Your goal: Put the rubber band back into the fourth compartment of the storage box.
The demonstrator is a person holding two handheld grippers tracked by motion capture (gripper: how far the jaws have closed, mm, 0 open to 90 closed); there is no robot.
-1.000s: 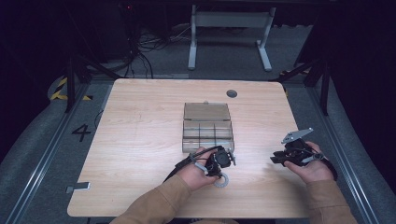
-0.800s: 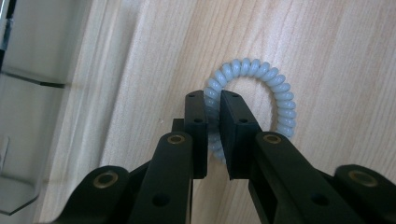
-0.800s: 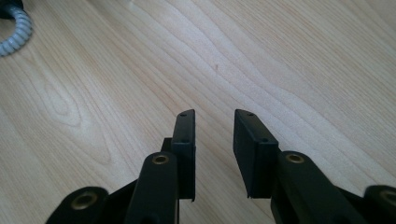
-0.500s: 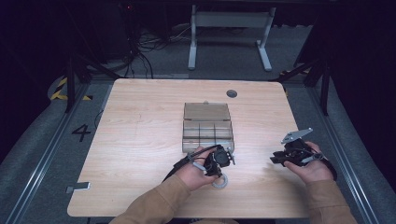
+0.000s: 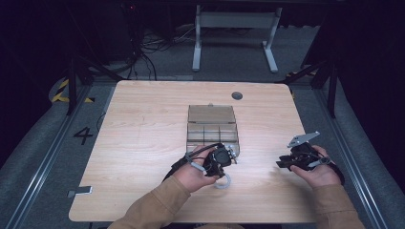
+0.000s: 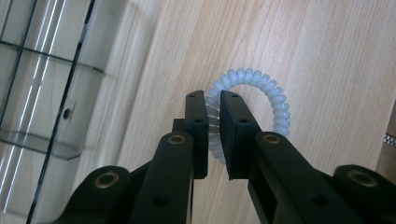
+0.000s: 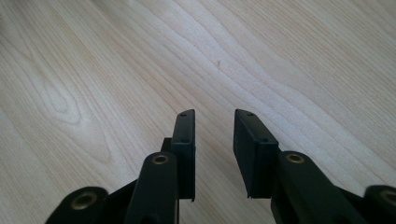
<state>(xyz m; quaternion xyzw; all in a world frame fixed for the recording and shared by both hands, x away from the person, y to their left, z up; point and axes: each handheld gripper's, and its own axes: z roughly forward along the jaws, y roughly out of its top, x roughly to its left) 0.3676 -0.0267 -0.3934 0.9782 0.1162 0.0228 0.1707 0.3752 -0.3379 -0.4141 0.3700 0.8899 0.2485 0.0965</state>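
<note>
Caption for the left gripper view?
Left gripper jaws closed on a translucent spiral hair tie on the wooden table.

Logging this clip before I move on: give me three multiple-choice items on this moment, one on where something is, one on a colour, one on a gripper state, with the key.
1. Where does the spiral hair tie lie?
A. inside a compartment of the clear box
B. on the wooden table, beside the clear box
C. at the table's far edge

2. What colour is the hair tie?
A. pale translucent white
B. red
C. black

3. How is the right gripper?
A. shut on the hair tie
B. shut on nothing
C. open over bare wood

Key: B, the left gripper view shows it on the table next to the clear box; A, its coils look milky white; C, its jaws stand apart with nothing between them, while the left gripper pinches the tie.
</note>
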